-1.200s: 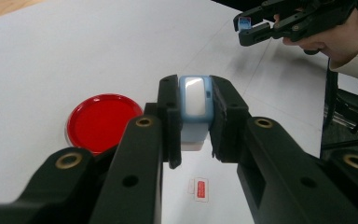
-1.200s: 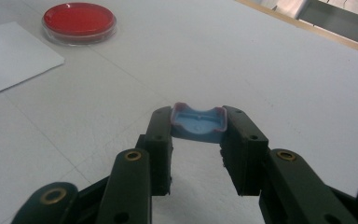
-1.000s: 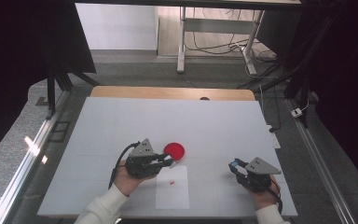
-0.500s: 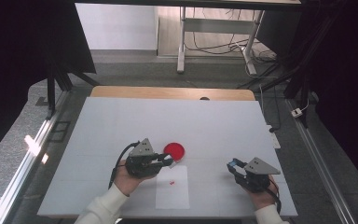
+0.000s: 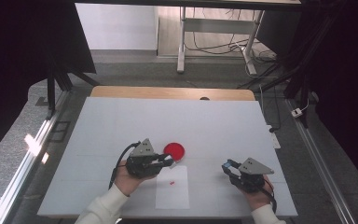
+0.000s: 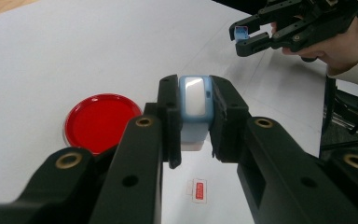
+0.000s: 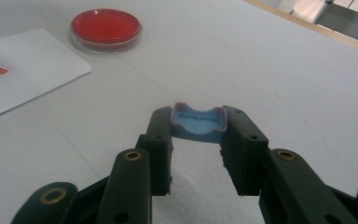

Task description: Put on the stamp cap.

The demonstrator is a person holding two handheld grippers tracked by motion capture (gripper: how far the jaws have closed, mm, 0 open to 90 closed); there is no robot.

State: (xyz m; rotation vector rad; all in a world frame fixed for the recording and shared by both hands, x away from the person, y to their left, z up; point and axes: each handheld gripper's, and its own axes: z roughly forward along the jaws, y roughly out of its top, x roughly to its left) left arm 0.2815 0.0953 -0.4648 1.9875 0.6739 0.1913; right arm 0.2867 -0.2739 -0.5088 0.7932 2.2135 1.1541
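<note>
My left tongs [image 6: 195,114] clamp a pale blue case [image 6: 195,105] upright above the bench [image 5: 121,121]; my right tongs [image 7: 198,130] pinch its blue cap [image 7: 199,123], well apart.

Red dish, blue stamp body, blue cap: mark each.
red dish [image 5: 174,150], high view, centre of its top.
blue stamp body [image 6: 195,100], left gripper view, pale face between the jaws.
blue cap [image 7: 198,122], right gripper view, hollow inner side.

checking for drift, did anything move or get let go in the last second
Nothing visibly changed. The left gripper still clamps the blue stamp body, the right gripper still clamps the blue cap; red dish and white sheet lie as before.
</note>
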